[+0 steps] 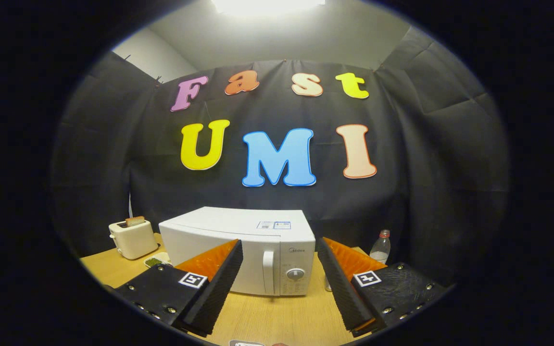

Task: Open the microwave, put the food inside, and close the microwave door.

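Observation:
A white microwave (238,240) stands on the wooden table (277,317), its door shut and its vertical handle (268,271) facing me beside the control knobs (295,274). My gripper (279,250) is open, its two fingers spread wide with nothing between them, some way in front of the microwave; the handle shows in the gap between them. A small white dish of dark green food (154,262) lies on the table left of the microwave, partly hidden behind the left finger.
A cream toaster (132,238) with a slice of bread in it stands at the table's back left. A clear plastic bottle (381,247) with a red cap stands right of the microwave. Black cloth walls close off the back and sides.

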`<state>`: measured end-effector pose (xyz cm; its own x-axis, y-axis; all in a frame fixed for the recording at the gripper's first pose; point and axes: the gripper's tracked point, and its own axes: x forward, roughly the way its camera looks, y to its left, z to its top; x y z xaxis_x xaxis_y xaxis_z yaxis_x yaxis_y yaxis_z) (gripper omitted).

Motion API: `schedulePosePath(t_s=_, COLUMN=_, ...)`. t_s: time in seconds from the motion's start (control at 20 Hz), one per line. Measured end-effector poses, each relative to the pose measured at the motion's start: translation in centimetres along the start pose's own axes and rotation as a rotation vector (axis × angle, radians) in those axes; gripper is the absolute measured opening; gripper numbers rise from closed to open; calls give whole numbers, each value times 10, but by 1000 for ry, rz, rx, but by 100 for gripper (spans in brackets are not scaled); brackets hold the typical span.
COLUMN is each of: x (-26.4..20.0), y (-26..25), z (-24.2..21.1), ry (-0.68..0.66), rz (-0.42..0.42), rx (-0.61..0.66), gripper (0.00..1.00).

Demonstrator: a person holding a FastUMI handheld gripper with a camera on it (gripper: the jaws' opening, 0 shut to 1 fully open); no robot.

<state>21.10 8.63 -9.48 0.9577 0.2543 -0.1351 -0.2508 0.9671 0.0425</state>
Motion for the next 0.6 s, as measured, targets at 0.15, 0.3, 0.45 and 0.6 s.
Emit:
schedulePosePath(t_s=0.15, x=29, y=5, z=-20, ry=37, rz=12, rx=-2, gripper=95)
schedulePosePath(t_s=0.3, x=55, y=10, z=-41, ry=74, rz=20, rx=10, gripper=95)
schedulePosePath(t_s=0.45, x=77, y=11, z=-60, ry=113, rz=16, rx=30, gripper=95)
schedulePosePath(t_s=0.6, x=96, y=14, z=-80, ry=150, rz=19, rx=25, gripper=95)
